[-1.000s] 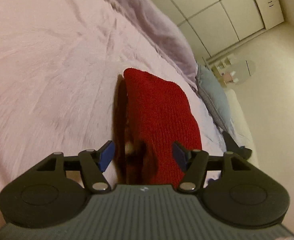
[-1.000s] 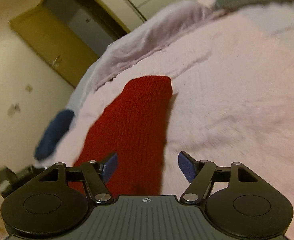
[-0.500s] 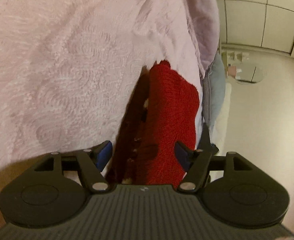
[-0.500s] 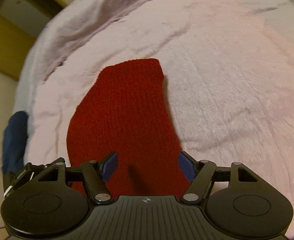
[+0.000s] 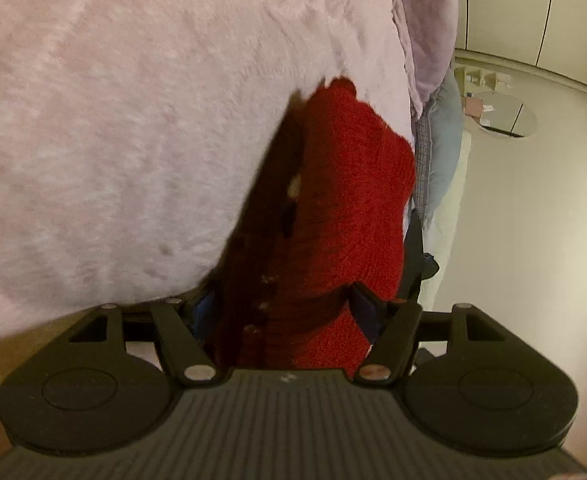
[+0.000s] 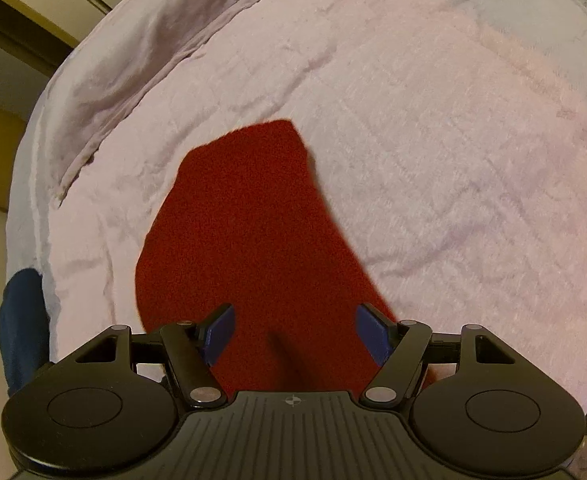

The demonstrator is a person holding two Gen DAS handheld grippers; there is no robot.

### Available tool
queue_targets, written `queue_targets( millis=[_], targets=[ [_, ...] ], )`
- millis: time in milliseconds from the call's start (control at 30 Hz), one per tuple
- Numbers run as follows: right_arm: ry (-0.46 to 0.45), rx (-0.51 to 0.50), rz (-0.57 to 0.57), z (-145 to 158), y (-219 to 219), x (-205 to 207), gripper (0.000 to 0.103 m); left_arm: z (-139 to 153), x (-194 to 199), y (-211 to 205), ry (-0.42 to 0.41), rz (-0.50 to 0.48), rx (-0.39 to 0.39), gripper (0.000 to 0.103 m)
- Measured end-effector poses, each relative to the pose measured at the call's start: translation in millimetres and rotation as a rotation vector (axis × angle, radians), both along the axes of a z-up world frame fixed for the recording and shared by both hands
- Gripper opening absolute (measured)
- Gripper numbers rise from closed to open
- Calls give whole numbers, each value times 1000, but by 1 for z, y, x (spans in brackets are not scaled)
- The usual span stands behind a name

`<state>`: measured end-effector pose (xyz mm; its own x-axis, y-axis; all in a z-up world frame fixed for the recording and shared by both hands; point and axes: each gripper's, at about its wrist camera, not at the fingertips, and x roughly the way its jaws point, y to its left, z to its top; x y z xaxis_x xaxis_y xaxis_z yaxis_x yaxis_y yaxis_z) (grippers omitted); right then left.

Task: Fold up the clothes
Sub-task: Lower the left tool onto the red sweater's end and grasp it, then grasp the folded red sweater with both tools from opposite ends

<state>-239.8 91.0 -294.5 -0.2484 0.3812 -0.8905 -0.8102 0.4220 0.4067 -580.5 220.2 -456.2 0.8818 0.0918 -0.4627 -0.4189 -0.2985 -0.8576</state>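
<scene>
On the bed (image 6: 433, 128), covered by a pale pink blanket (image 5: 133, 120), a red knitted garment (image 6: 245, 220) lies as a long narrow strip, seemingly folded lengthwise already. The left gripper (image 5: 287, 312) has its fingers spread wide around the near end, cloth bunched between them but not visibly pinched. The right gripper (image 6: 295, 332) hovers over the other near part, its fingers likewise apart and gripping nothing. Judging by this, a crosswise fold or two remains before the garment is a compact bundle

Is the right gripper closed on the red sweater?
No, the right gripper has its jaws spread wide, with the red sweater lying loose between them.
</scene>
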Motion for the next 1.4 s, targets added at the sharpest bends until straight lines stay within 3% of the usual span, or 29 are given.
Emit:
queue_targets(
  millis=[300, 467, 633, 767, 900, 1133, 1400],
  targets=[
    [75, 40, 24, -29, 13, 41, 70, 1, 24, 3, 13, 28, 56, 66],
    [178, 85, 49, -46, 12, 62, 70, 16, 52, 6, 93, -18, 127, 66],
    [277, 135, 143, -64, 12, 70, 70, 3, 30, 1, 28, 30, 80, 56],
    [333, 140, 173, -81, 16, 77, 73, 6, 37, 5, 50, 1, 97, 55],
    [411, 153, 155, -99, 19, 85, 79, 5, 40, 9, 47, 7, 84, 54],
    [659, 150, 63, -143, 27, 96, 81, 4, 34, 2, 53, 19, 74, 54],
    [713, 155, 117, -160, 49, 83, 83, 1, 28, -9, 87, 50, 79, 53]
  ],
)
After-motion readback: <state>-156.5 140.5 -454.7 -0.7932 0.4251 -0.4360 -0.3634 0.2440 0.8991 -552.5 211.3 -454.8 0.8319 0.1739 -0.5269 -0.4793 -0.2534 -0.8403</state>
